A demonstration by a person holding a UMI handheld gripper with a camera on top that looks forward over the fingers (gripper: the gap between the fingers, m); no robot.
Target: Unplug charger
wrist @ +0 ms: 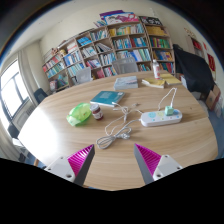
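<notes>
A white power strip point(161, 117) lies on the round wooden table point(60, 120), beyond my fingers and to the right. A white charger point(166, 106) stands plugged in on top of it, and its white cable point(122, 127) curls across the table toward my fingers. My gripper point(113, 160) is open and empty, held above the table's near part. Its magenta pads point(152, 157) stand wide apart, well short of the cable and the strip.
A green pouch point(79, 114) and a small bottle point(97, 112) lie beyond the left finger. A teal book point(107, 98) lies further back. Other items stand at the table's far side point(160, 78). Bookshelves point(110, 50) line the back wall. A window point(12, 85) is on the left.
</notes>
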